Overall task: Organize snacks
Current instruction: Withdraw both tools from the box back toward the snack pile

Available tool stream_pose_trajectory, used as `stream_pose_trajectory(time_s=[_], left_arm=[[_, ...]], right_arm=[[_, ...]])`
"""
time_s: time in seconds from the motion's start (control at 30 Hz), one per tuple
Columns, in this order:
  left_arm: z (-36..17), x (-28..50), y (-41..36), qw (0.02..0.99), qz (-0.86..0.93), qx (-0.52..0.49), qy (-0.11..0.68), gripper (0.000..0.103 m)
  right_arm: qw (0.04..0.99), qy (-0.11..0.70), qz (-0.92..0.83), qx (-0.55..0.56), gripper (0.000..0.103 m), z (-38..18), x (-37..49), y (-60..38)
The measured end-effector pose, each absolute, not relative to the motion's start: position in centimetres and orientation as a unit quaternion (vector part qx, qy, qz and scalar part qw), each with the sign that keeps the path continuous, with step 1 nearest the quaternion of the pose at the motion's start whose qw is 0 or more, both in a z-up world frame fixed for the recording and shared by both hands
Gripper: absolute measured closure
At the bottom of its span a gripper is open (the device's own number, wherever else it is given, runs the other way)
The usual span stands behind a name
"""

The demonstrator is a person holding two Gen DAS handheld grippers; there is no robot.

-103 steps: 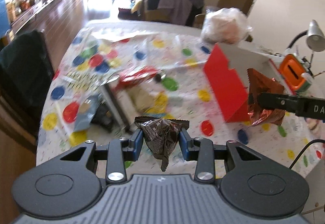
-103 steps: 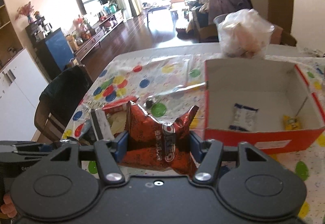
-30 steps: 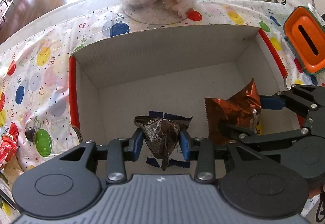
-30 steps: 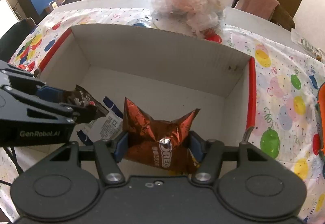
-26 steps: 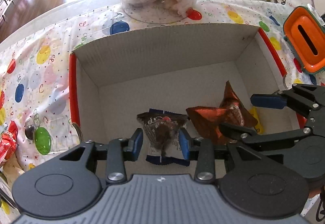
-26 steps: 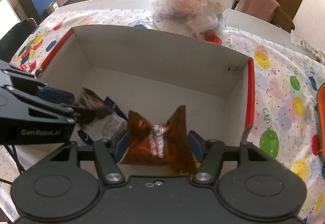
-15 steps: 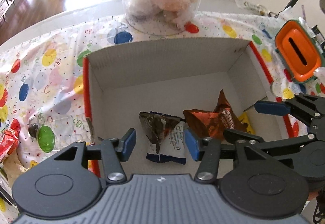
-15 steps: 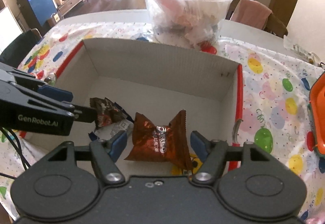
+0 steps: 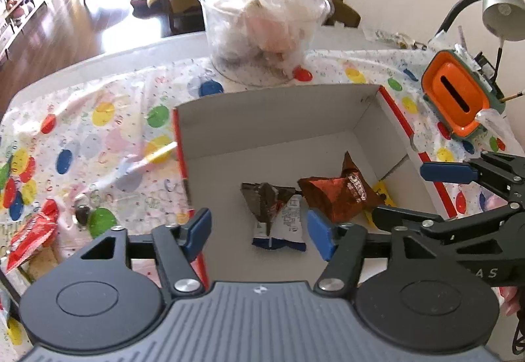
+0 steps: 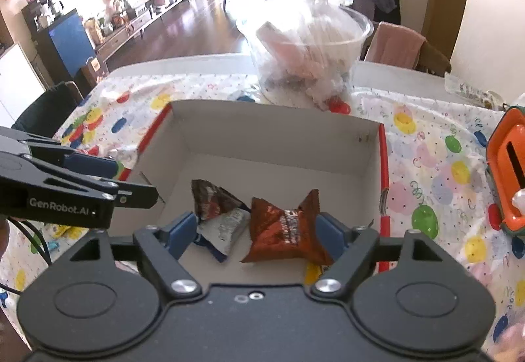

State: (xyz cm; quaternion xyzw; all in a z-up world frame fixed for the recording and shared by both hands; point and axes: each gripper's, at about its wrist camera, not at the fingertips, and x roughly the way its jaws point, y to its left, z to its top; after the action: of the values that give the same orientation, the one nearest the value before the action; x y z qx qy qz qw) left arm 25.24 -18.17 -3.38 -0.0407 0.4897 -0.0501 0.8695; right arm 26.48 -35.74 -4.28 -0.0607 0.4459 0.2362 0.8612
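Left wrist view first: my left gripper [image 9: 259,229] hangs above the near edge of the red cardboard box [image 9: 279,109], its blue pads spread and opening wider, pressing on nothing. Below the gap, on the white box floor, lies the dark brown snack packet [image 9: 265,198], resting partly on top of a white-and-blue wrapped snack [image 9: 288,224]. Just beside it sits the copper-coloured Oreo packet [image 9: 341,194], and a yellow packet [image 9: 382,191] peeks out from behind that one, near the box's right wall. My right gripper [image 9: 407,194] shows at the right of this view, over the box's right rim, with its jaws apart.

From the right wrist view, the right gripper [image 10: 257,231] is likewise opening; the Oreo packet [image 10: 285,227] lies on the box floor below the gap, and I cannot tell for certain whether the right pad brushes its edge, though the packet looks released. The dark brown packet [image 10: 210,198] lies touching it on the left.

Beyond the box stands a clear plastic tub [image 9: 259,27] stuffed with bags, on the balloon-print tablecloth [image 9: 98,139]. An orange container [image 9: 456,96] sits to the right, and a red snack bag [image 9: 29,234] lies far left, outside the box.
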Motion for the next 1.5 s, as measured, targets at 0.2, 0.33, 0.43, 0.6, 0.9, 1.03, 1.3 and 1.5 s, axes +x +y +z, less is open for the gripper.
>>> stream_pose_trajectory(time_s=[0.2,0.33,0.43,0.6,0.9,1.03,1.3,1.5], left_arm=[[-2.0,22.8,-16.4,0.881,-0.057,-0.042,0.467,0.035],[-1.0,20.7,-15.3,0.893,-0.057,-0.036,0.445,0.031],[-0.5,19.3,-14.4,0.899,-0.059,-0.032,0.432,0.031],[0.2,17.0,-12.4,0.909,-0.06,-0.026,0.413,0.026],[0.6,12.7,-7.9,0.923,-0.045,-0.026,0.382,0.021],[0.7,10.5,-5.4,0.928,-0.037,-0.024,0.369,0.018],[-0.8,7.6,0.1,0.92,-0.019,-0.045,0.39,0.018],[-3.0,5.2,3.7,0.91,-0.011,-0.06,0.41,0.018]], right_arm=[[0.873,0.426,0.234,-0.043,0.019,-3.1,24.1,-34.9],[0.881,0.409,0.236,-0.033,0.013,-2.2,22.5,-34.0],[0.885,0.399,0.239,-0.024,0.009,-1.7,21.3,-33.1],[0.889,0.384,0.249,-0.018,0.006,-0.8,19.4,-31.3],[0.891,0.36,0.276,-0.012,0.0,-0.3,16.1,-27.2],[0.888,0.361,0.284,-0.018,0.0,-0.6,15.1,-25.0],[0.877,0.377,0.298,-0.025,0.0,-2.1,13.2,-20.9],[0.867,0.392,0.307,-0.032,0.0,-3.6,12.7,-18.3]])
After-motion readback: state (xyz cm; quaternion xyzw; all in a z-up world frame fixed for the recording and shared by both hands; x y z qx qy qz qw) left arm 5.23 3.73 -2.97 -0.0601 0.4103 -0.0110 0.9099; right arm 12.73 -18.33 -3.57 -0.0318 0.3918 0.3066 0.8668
